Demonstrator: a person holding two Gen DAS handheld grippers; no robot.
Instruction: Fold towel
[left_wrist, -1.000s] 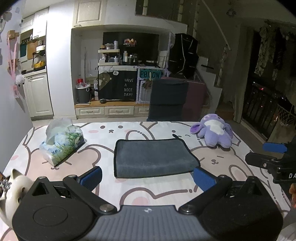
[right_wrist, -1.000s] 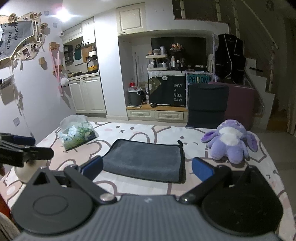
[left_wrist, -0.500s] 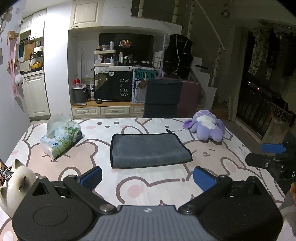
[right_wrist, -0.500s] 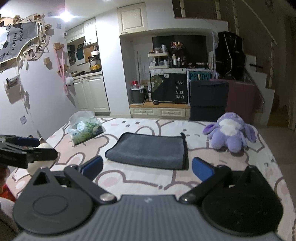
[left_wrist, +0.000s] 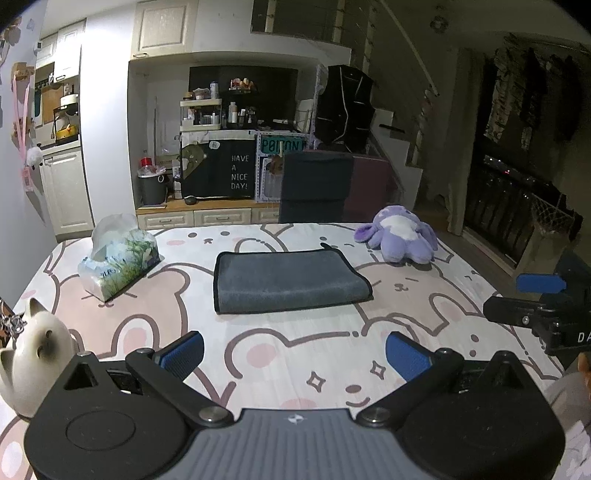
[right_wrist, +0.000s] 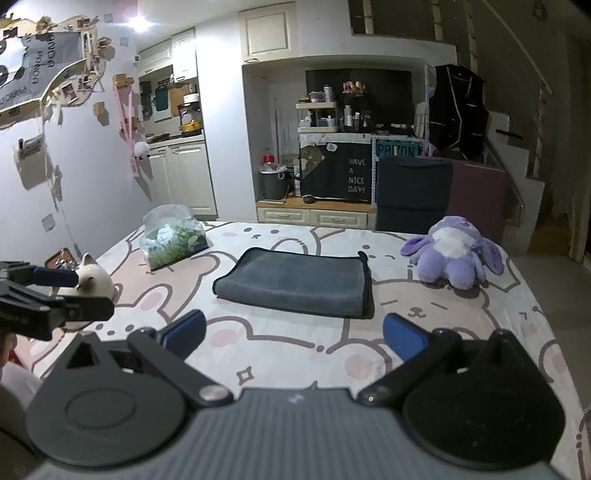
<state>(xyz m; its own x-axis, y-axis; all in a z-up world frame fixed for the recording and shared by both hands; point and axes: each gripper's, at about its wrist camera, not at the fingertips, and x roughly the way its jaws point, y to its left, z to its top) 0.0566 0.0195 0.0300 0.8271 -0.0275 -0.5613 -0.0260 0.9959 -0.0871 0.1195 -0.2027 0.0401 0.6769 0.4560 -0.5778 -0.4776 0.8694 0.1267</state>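
Observation:
A dark grey towel (left_wrist: 288, 280) lies folded flat in the middle of the table; it also shows in the right wrist view (right_wrist: 295, 282). My left gripper (left_wrist: 295, 354) is open and empty, held back from the towel's near edge. My right gripper (right_wrist: 293, 338) is open and empty, also short of the towel. The right gripper's fingers (left_wrist: 532, 299) show at the right edge of the left wrist view. The left gripper's fingers (right_wrist: 51, 295) show at the left edge of the right wrist view.
The table (left_wrist: 295, 369) has a bear-pattern cloth. A tissue pack (left_wrist: 118, 258) lies at the left, a white cat figure (left_wrist: 33, 354) at the near left, a purple plush toy (left_wrist: 399, 236) at the far right. A dark chair (left_wrist: 314, 188) stands behind the table.
Both grippers have drawn back and up from the towel, which now lies farther off. The towel has not moved.

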